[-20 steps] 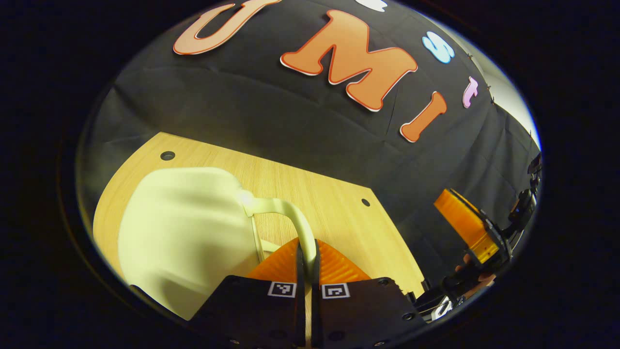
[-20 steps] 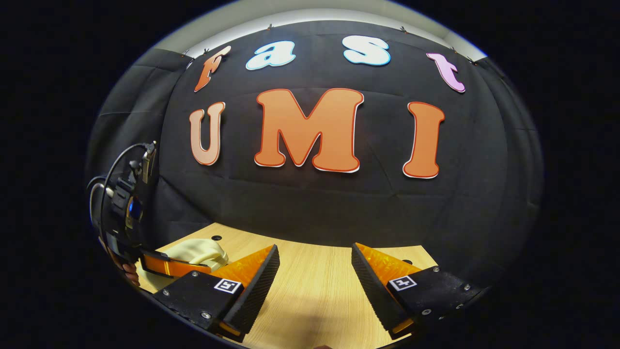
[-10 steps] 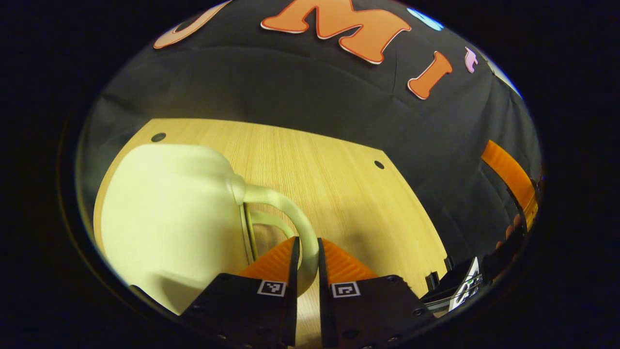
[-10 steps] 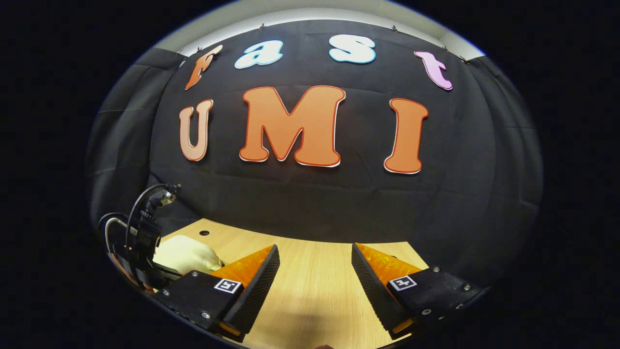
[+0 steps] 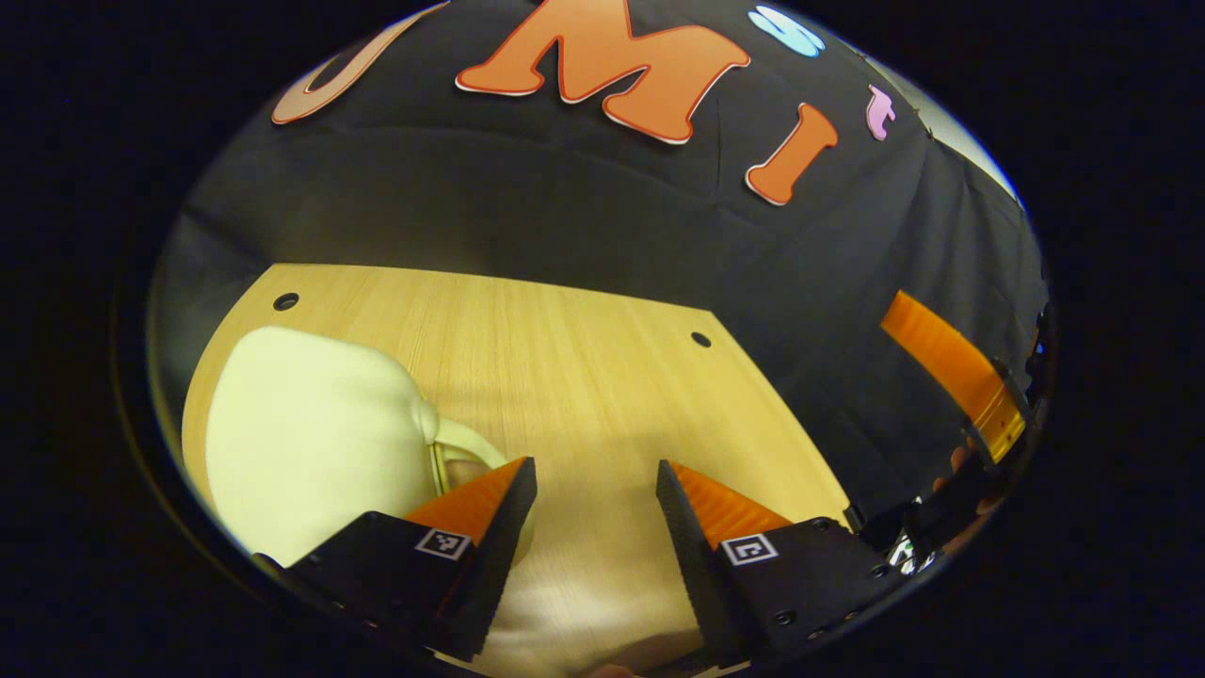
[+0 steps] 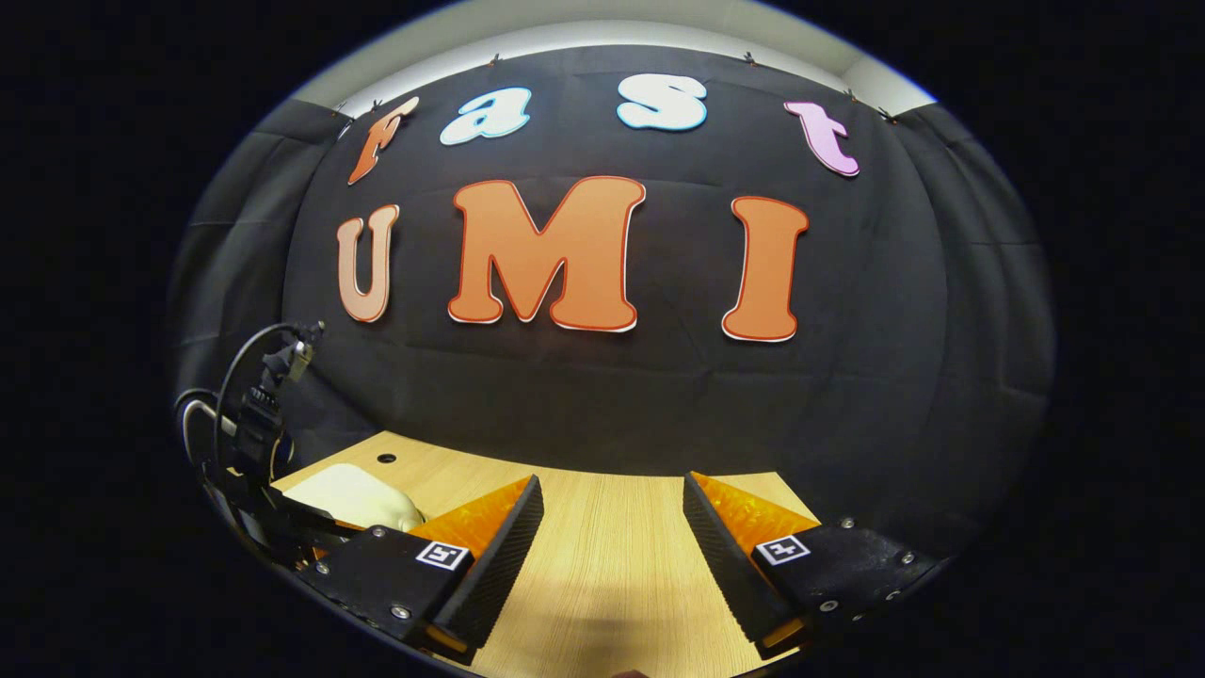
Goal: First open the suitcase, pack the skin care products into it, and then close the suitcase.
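A small cream suitcase (image 5: 311, 424) lies on the wooden table (image 5: 584, 358) at the left of the left gripper view. Its curved handle (image 5: 463, 444) pokes out just behind my left finger. My left gripper (image 5: 591, 466) is open beside that handle, with nothing between its fingers. In the right gripper view, my right gripper (image 6: 612, 485) hangs open over bare table (image 6: 612, 565). The suitcase (image 6: 353, 494) sits far to its left, behind the left gripper's body (image 6: 254, 443). An orange finger of the right gripper (image 5: 946, 363) appears at the right edge of the left gripper view.
Two round holes (image 5: 285, 301) (image 5: 699, 339) mark the table's far corners. The black cloth wall (image 6: 602, 395) rises right behind the table's back edge. A cable (image 6: 235, 358) loops up from the left gripper's body.
My left gripper was shut on the suitcase handle and has opened and let it go. The suitcase now sits lower and flatter. The right gripper has barely moved.
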`<move>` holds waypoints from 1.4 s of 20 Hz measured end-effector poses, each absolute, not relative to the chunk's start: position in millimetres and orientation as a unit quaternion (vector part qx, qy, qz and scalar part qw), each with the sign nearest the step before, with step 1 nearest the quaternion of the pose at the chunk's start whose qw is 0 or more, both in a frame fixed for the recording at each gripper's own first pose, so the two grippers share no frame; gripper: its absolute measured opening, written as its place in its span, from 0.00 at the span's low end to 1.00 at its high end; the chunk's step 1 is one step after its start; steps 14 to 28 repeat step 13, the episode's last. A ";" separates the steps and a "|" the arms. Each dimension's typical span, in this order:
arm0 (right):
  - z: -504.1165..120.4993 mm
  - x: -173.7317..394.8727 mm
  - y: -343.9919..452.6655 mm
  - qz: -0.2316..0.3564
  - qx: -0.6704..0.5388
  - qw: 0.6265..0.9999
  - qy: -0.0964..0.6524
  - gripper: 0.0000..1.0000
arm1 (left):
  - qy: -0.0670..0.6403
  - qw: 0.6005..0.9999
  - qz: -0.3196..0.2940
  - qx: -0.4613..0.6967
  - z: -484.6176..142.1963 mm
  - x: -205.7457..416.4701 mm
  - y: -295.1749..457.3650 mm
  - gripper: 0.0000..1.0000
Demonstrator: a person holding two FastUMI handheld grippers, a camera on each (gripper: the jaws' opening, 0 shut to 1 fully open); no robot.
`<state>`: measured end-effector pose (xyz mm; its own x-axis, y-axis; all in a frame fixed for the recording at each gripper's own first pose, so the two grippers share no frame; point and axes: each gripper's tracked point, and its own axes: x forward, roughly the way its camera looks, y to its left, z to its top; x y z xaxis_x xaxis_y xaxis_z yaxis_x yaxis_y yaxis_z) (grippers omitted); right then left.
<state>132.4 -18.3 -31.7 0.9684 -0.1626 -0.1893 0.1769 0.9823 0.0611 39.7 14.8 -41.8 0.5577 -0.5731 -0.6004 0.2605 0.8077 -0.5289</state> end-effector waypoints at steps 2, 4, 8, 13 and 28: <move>-24.8 133.6 -22.4 -0.085 0.038 0.992 0.082 0.95 | 0.374 0.880 -0.223 -0.189 -23.2 51.8 16.9 0.87; -17.0 134.0 -25.2 -0.082 0.036 0.993 0.071 0.95 | 0.336 0.903 -0.204 -0.171 2.4 62.5 21.2 0.93; -2.3 135.9 -30.9 -0.075 0.031 0.995 0.052 0.95 | 0.241 0.950 -0.151 -0.131 56.8 81.2 40.3 0.97; 26.9 136.6 -36.0 -0.064 0.018 0.998 0.013 0.95 | 0.136 0.979 -0.086 -0.125 102.7 84.0 64.3 0.97; 26.9 136.6 -36.0 -0.064 0.018 0.998 0.013 0.95 | 0.136 0.979 -0.086 -0.125 102.7 84.0 64.3 0.97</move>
